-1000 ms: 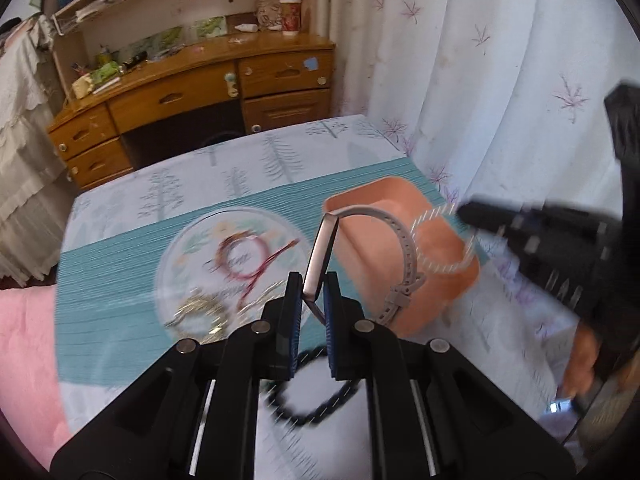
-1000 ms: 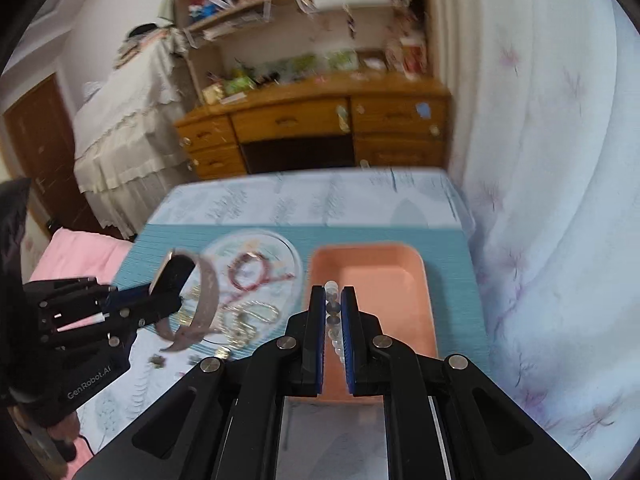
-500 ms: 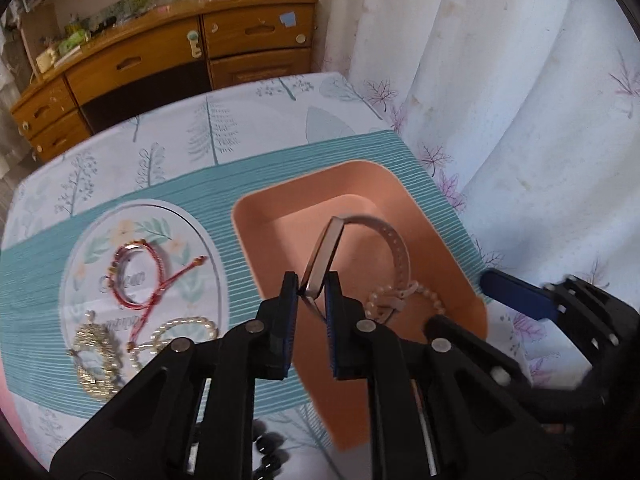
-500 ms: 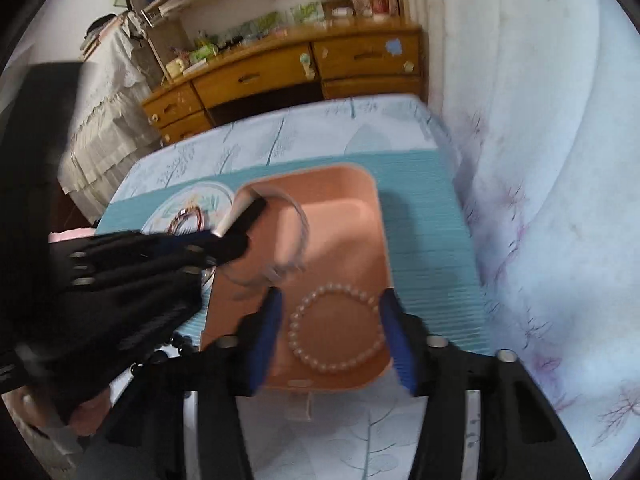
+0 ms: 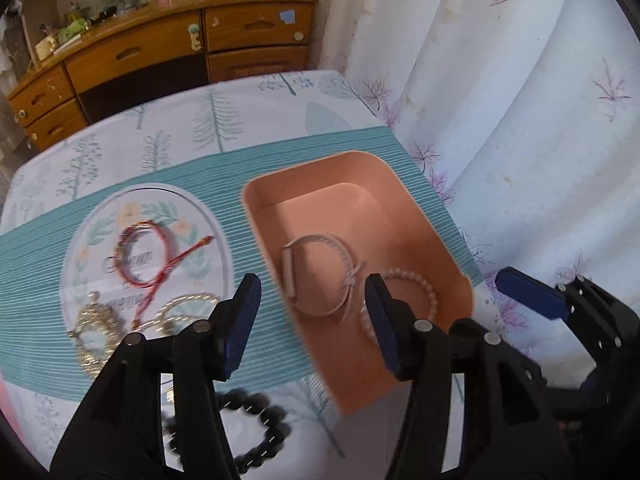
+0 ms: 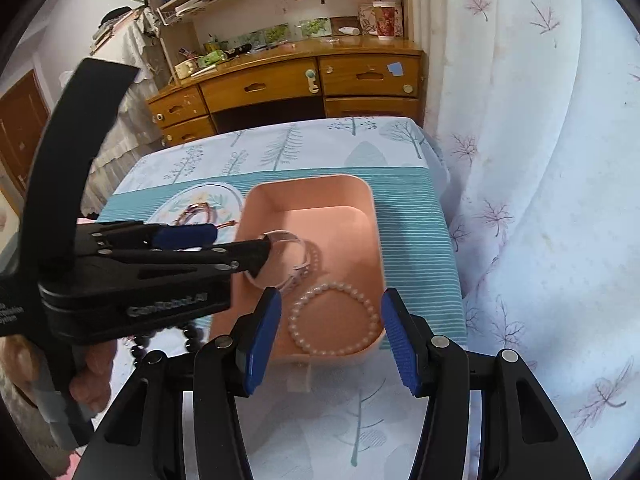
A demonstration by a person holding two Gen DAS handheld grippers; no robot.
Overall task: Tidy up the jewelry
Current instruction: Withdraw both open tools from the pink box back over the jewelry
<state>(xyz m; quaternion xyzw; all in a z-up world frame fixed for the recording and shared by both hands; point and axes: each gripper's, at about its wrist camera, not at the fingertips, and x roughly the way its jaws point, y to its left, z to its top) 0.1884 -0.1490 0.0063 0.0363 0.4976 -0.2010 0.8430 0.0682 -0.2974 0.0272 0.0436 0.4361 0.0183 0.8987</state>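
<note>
Watch (image 5: pixel 316 276) flat in tray (image 5: pixel 420 216), face leftward; both grippers (image 5: pixel 314 316) (image 6: pixel 330 336) spread, empty

The tabletop (image 5: pixel 248 120) is viewed from close above by both wrist cameras, each aimed forward along its own tongs toward the wooden desk (image 6: pixel 304 76) beyond. The pink tray (image 5: pixel 436 236), near in both views, is shared, as is the round plate (image 6: pixel 224 194).
</note>
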